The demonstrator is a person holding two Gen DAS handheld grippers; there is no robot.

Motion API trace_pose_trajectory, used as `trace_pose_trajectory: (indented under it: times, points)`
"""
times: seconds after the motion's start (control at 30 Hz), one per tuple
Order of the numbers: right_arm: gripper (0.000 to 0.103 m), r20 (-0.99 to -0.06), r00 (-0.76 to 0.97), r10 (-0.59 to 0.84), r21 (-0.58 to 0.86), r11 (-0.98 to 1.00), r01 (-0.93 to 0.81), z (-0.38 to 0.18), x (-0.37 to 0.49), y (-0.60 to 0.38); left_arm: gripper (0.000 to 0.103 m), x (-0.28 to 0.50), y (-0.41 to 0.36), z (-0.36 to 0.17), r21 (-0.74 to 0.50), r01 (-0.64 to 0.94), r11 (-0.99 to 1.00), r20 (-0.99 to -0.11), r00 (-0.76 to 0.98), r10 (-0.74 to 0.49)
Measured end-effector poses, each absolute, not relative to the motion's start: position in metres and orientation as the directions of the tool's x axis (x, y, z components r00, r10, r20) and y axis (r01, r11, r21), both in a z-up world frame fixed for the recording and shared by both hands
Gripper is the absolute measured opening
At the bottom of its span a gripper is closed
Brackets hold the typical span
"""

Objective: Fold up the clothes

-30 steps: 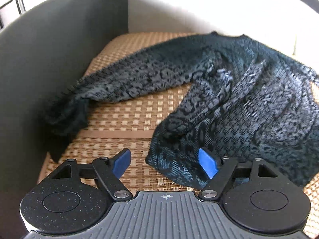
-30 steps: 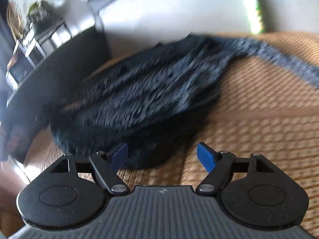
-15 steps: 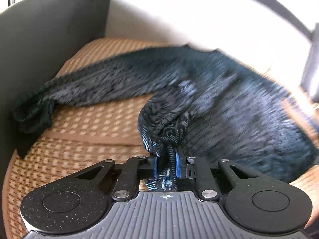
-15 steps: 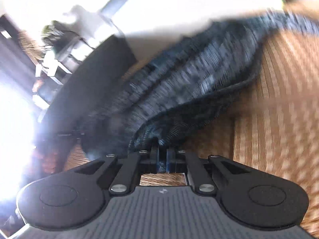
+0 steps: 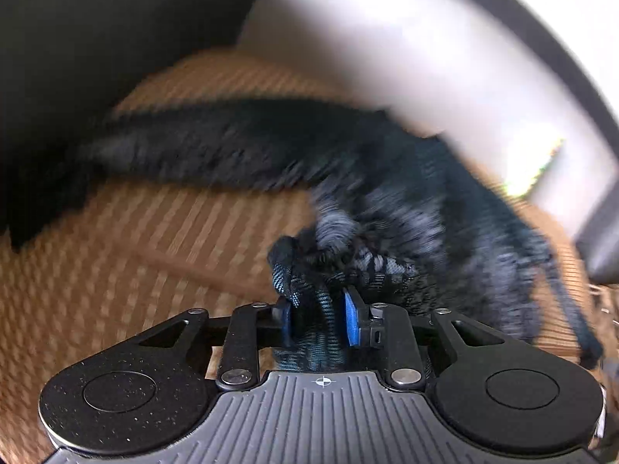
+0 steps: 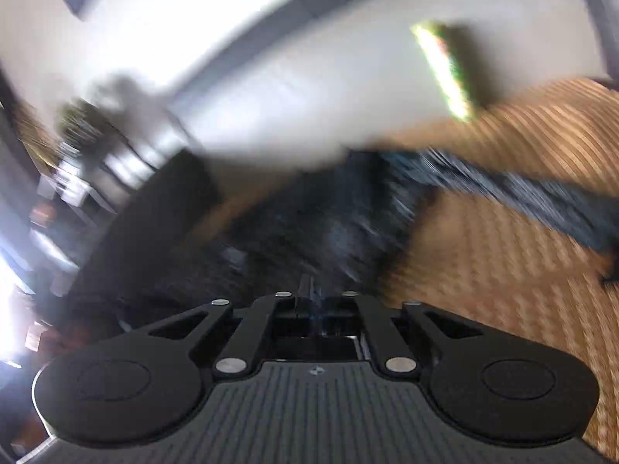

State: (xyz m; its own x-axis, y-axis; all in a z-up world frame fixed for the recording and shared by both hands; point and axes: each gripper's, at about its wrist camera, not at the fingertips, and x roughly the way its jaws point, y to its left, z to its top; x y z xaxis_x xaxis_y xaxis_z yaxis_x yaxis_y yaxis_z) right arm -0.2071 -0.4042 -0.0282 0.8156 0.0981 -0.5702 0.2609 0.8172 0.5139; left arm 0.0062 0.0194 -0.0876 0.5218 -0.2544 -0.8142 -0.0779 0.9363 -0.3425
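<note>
- Left wrist view: the left gripper [image 5: 318, 319] has its blue-padded jaws part-way apart, and they have just been opening; a bunched fold of the dark patterned knit garment [image 5: 348, 201] sits between them. The left pad touches the cloth, while a narrow gap shows beside the right pad — so the fold looks loosely kept rather than firmly pinched.
- Same view: the rest of the garment trails away from the gripper over the woven tan straw mat [image 5: 127, 255], one long sleeve-like part stretching toward the dark grey curved side panel [image 5: 96, 38] on the left. The picture is smeared by motion, so the pattern reads clearly only close to the pads.
- Same view: a pale grey cushioned backrest [image 5: 387, 58] runs behind the mat, and a blurred yellow-green object [image 5: 536, 172] shows at its far right.
- Right wrist view: the right gripper [image 6: 313, 301] has its jaws pressed together, with a thin edge of the dark garment [image 6: 309, 232] caught between them and rising from the tips.
- Same view: the garment spreads out ahead of the gripper on the mat [image 6: 503, 290], and a long strip of it [image 6: 522, 193] reaches off to the right. The yellow-green cylindrical object [image 6: 445, 73] leans against the pale backrest [image 6: 290, 89] — heavily blurred.
</note>
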Motion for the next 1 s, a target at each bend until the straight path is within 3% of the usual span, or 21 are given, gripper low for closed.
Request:
trace_pose_trajectory:
  times: [0.07,0.13,0.17,0.37,0.5,0.67,0.7,0.73,0.77,0.8,0.83,1.0]
  points:
    - [0.021,-0.624,0.775,0.1,0.49,0.823,0.288,-0.05,-0.207,-0.39,0.043,-0.001,0.029,-0.097,-0.341,-0.064,0.938,-0.816,0.516,-0.261]
    - [0.056,-0.65,0.749,0.125,0.477,0.835,0.275,-0.068,-0.214,-0.369,0.052,-0.016,0.038,-0.096,-0.316,-0.034,0.948,-0.805,0.539,-0.248]
    - [0.06,-0.659,0.74,0.132,0.473,0.839,0.271,-0.076,-0.219,-0.36,0.062,-0.025,0.045,-0.095,-0.308,-0.023,0.951,-0.794,0.557,-0.243]
    - [0.061,-0.716,0.669,0.2,0.45,0.864,0.224,-0.114,-0.224,-0.309,0.074,-0.072,0.047,-0.093,-0.17,0.145,0.975,-0.773,0.594,-0.223]
    - [0.06,-0.725,0.664,0.184,0.392,0.903,0.178,-0.119,-0.215,-0.288,0.076,-0.073,0.028,-0.106,-0.036,0.238,0.971,-0.762,0.622,-0.181]
    - [0.059,-0.721,0.671,0.172,0.366,0.917,0.158,-0.123,-0.206,-0.281,0.076,-0.053,-0.003,-0.126,0.042,0.316,0.948,-0.784,0.599,-0.165]
    - [0.054,-0.719,0.672,0.176,0.372,0.914,0.159,-0.125,-0.206,-0.282,0.066,-0.05,-0.007,-0.129,0.036,0.319,0.947,-0.791,0.589,-0.168]
    - [0.039,-0.723,0.664,0.189,0.386,0.908,0.161,-0.128,-0.203,-0.283,0.043,-0.047,-0.011,-0.13,0.021,0.324,0.946,-0.799,0.574,-0.179]
    - [0.019,-0.717,0.664,0.211,0.413,0.896,0.161,-0.128,-0.204,-0.285,0.008,-0.047,-0.013,-0.127,-0.011,0.327,0.945,-0.807,0.555,-0.202]
    - [0.009,-0.71,0.664,0.233,0.441,0.883,0.161,-0.129,-0.204,-0.287,0.007,-0.048,-0.014,-0.12,-0.048,0.325,0.945,-0.81,0.54,-0.227]
    - [0.006,-0.71,0.657,0.255,0.468,0.868,0.168,-0.124,-0.204,-0.293,0.006,-0.051,-0.013,-0.111,-0.094,0.332,0.938,-0.804,0.531,-0.269]
    - [0.006,-0.552,0.746,0.372,0.613,0.787,0.062,-0.052,-0.237,-0.331,0.005,-0.086,-0.001,-0.034,-0.197,0.396,0.897,-0.691,0.593,-0.413]
